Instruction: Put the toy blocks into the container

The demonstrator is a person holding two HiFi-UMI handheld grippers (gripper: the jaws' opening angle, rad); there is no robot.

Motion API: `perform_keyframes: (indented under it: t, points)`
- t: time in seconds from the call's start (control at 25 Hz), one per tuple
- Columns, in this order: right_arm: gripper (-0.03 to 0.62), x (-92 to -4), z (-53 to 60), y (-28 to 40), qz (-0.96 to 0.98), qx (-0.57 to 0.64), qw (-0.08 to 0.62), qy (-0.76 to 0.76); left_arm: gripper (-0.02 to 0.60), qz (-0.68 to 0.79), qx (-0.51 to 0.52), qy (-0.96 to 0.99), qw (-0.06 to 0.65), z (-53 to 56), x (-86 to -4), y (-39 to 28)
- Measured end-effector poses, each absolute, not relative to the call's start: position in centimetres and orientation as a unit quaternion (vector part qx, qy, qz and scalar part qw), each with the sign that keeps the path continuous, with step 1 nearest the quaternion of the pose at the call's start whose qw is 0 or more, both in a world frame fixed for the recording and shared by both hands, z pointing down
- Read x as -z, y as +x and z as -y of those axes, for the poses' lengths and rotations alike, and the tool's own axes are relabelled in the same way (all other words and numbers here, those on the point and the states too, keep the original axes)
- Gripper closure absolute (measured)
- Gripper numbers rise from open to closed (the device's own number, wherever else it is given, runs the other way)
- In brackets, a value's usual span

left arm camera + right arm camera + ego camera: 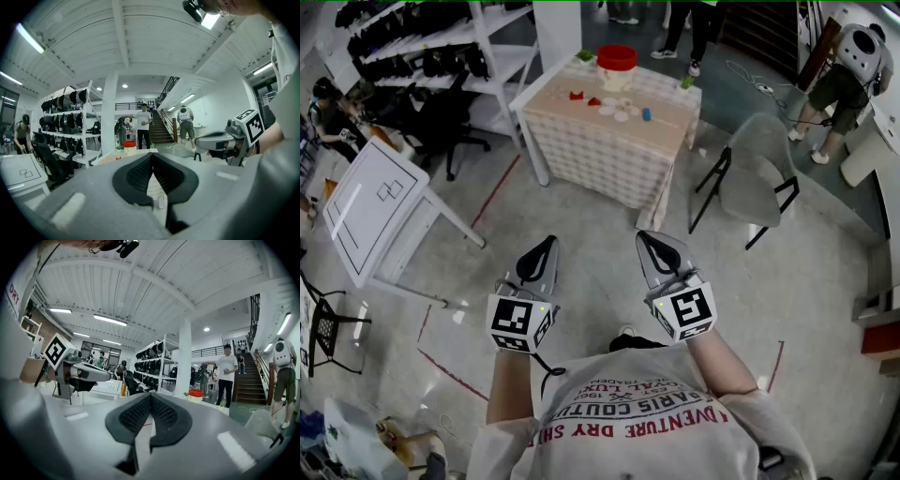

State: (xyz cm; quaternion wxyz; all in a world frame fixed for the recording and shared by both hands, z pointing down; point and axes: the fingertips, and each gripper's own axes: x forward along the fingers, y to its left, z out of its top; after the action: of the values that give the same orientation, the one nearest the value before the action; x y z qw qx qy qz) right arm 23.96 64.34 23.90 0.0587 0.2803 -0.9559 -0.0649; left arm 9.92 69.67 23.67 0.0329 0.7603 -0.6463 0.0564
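Room: a large hall with a white ribbed ceiling, a grey floor [581, 216] marked with red tape lines, white shelves [441, 56] full of black things, and a staircase [159, 132] at the back (several people stand around).
Tabletop: the tabletop [581, 122] has a checked cloth and stands ahead of the person, well apart from both grippers.
Container: the container [617, 64] is a pale tub with a red rim. It stands upright near the far edge of the tabletop.
Toy blocks: the toy blocks [614, 108] lie scattered on the cloth just in front of the container, all outside it. Red ones are at the left, pale round ones in the middle and one blue at the right (the small green pieces near the far corners I cannot identify).
Left gripper: the left gripper [547, 243] is held in the air in front of the chest and points about level toward the tabletop. Its fingers [136, 176] are pressed together with nothing between them.
Right gripper: the right gripper [646, 240] is just beside the left one, at the same height and parallel to it. Its fingers [164, 416] also meet at the tips and are empty.
Chair: a grey chair [755, 173] stands on the floor at the right of the tabletop.
Panel: a white panel [370, 206] with drawn lines stands tilted on legs at the left.
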Motion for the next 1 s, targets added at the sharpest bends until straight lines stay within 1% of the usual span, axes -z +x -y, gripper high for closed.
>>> perform_keyframes:
  t: [0.52,0.68,0.72,0.76,0.8,0.84,1.0]
  points:
    - [0.592,-25.2,-64.6,23.6,0.953,0.039,0.062,0.293,0.575,0.648,-0.040,0.759,0.052,-70.3,-24.8,9.0]
    - [0.592,-25.8,-64.4,23.0,0.952,0.026,0.062,0.299,0.574,0.651,-0.015,0.757,0.055,-70.5,-24.9,8.3]
    - [0.592,-25.8,-64.3,22.8,0.952,0.027,0.064,0.297,0.564,0.653,-0.008,0.755,0.055,-70.4,-24.8,8.0]
    - [0.592,-25.9,-64.2,22.6,0.953,0.027,0.066,0.295,0.461,0.654,-0.004,0.755,0.054,-70.2,-24.7,7.7]
    - [0.592,-26.0,-64.0,22.3,0.954,0.028,0.068,0.292,0.338,0.654,-0.006,0.754,0.054,-69.9,-24.8,7.4]
    - [0.592,-26.1,-63.6,22.0,0.954,0.028,0.069,0.289,0.301,0.655,-0.010,0.754,0.053,-69.5,-24.9,7.2]
    - [0.592,-26.8,-60.8,20.4,0.957,0.028,0.070,0.279,0.301,0.665,-0.019,0.745,0.056,-67.1,-25.7,5.5]
